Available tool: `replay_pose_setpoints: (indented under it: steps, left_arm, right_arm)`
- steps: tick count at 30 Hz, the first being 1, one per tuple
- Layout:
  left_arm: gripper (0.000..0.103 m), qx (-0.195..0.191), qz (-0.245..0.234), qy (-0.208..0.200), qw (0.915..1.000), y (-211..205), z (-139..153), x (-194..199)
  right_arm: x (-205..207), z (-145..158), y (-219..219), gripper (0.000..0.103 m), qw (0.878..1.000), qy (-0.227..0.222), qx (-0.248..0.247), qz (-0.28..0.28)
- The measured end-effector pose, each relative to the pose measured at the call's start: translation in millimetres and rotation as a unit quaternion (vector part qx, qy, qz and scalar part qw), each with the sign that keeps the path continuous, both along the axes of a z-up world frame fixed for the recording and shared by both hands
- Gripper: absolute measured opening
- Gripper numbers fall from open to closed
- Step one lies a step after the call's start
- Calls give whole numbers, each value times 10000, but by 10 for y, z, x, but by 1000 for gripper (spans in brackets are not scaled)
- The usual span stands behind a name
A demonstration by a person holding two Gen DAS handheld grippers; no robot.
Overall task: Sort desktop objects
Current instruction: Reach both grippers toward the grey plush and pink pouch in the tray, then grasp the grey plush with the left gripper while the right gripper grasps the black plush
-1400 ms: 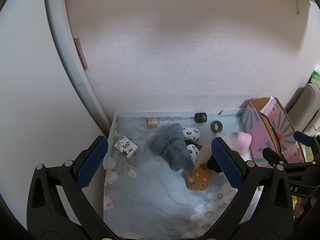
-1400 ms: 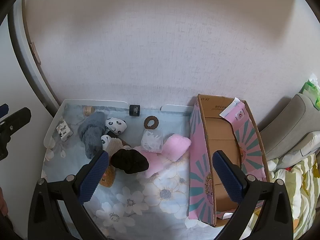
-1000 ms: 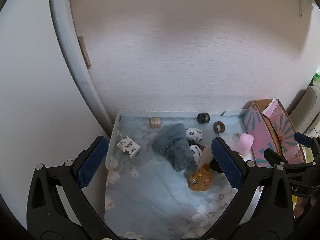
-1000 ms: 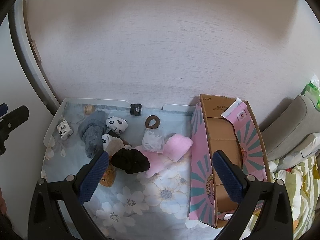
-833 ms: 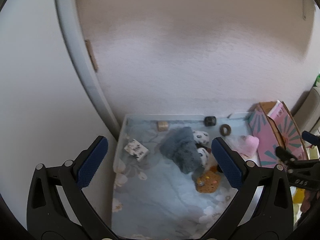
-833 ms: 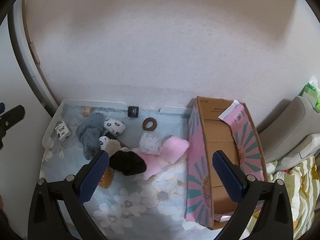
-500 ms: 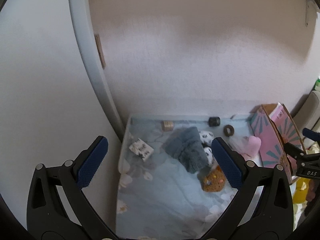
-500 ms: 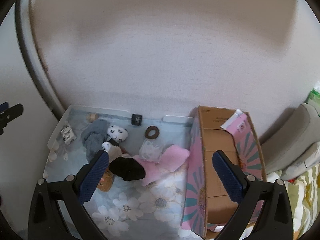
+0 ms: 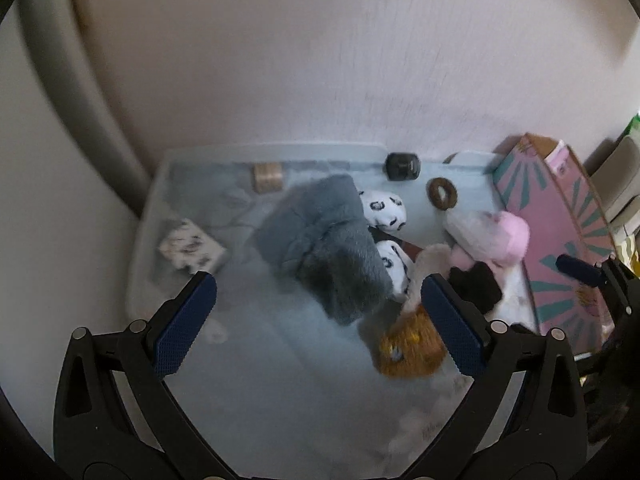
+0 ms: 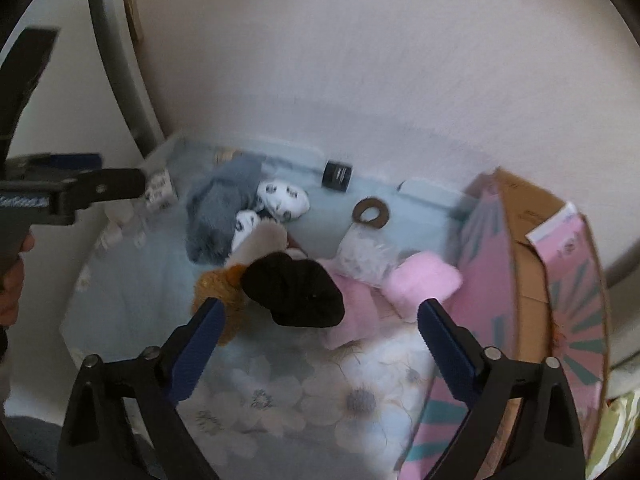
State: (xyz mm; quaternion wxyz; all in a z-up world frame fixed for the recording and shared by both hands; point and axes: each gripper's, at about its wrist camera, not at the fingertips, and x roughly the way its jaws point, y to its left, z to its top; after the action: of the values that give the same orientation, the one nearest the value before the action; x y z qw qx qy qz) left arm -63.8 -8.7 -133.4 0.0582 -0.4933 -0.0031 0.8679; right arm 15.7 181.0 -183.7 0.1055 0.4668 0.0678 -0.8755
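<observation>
Both claws, left (image 9: 318, 320) and right (image 10: 320, 332), are wide and empty above the desk (image 10: 132, 280). Lower the right claw squarely over the black sock (image 10: 294, 294), avoiding the pink cloth (image 10: 424, 280).

You have two spotted white socks (image 9: 382, 210), one grey plush (image 9: 324, 240), one black scrunchie (image 10: 294, 294), one brown ring (image 10: 372, 211), one black cap (image 10: 337, 175), one wooden spool (image 9: 267, 176), one printed cube (image 9: 191, 245), one orange toy (image 9: 408, 350) and one pink box (image 10: 532, 308) at three o'clock.
</observation>
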Motion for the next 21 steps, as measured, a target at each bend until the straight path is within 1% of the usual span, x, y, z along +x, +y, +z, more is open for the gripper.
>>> replay_pose_setpoints:
  steps: [1, 4, 7, 10, 12, 13, 14, 15, 17, 18, 19, 20, 21]
  left_arm:
    - [98, -76, 11, -53, 10000, 7, -84, -65]
    - [97, -24, 75, -224, 9997, 26, -311, -210]
    - [97, 98, 142, -345, 9993, 28, -437, -321]
    - [97, 142, 213, -469, 9986, -5, -566, -446]
    - [97, 120, 298, -543, 9980, -2, -644, -520]
    - [96, 120, 363, -617, 9974, -13, -692, -563]
    - [89, 172, 402, -649, 9969, -3, -708, -570]
    - [75, 248, 438, -708, 9962, -21, -741, -594]
    - [65, 425, 481, -801, 9947, -68, -792, -623]
    - [61, 478, 514, -799, 9943, -90, -793, -619]
    - [56, 530, 544, -786, 9940, -114, -788, -612]
    - [50, 571, 575, -784, 9936, -138, -783, -605]
    - [46, 603, 599, -791, 9932, -163, -779, -596]
  right_arm:
    - [-44, -77, -11, 89, 10000, -51, 16, 55]
    - [-158, -269, -50, 83, 9996, -178, 85, 192]
    - [-234, -365, -85, 82, 9993, -239, 100, 274]
    - [-288, -433, -102, 81, 9992, -244, 73, 317]
    - [-322, -474, -105, 75, 9990, -268, 57, 350]
    - [-339, -493, -111, 69, 9988, -298, 32, 381]
    - [-351, -513, -114, 64, 9986, -337, 12, 416]
    - [-366, -537, -122, 61, 9983, -364, 9, 453]
    - [-370, -567, -138, 47, 9976, -408, 10, 563]
    - [-366, -576, -146, 43, 9972, -427, 11, 618]
    - [-361, -584, -156, 35, 9968, -439, 21, 668]
    - [-354, -591, -166, 30, 9964, -443, 41, 716]
    - [-344, -592, -173, 28, 9962, -429, 44, 752]
